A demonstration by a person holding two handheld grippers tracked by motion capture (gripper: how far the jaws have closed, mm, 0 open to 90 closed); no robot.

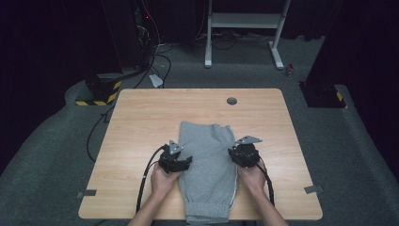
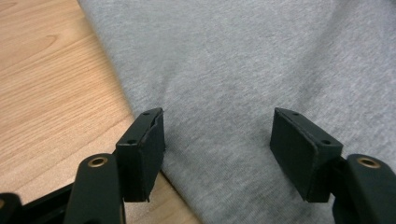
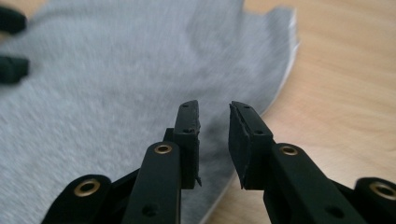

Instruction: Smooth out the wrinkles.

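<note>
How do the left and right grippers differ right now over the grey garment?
The left gripper has its jaws spread wide over the grey garment's left edge; the right gripper shows just a narrow gap, at the garment's right edge. Neither has cloth pinched; both are hand-held, level with each other.

- The person's bare forearms came in side by side from the bottom of the high view, each hand wrapped around a black two-jaw claw.
- The left black claw (image 1: 181, 161) pointed right, its jaws standing wide apart with nothing pinched between the pads.
- The right black claw (image 1: 235, 155) pointed left, its jaws separated by a narrow gap, gripping nothing.
</note>
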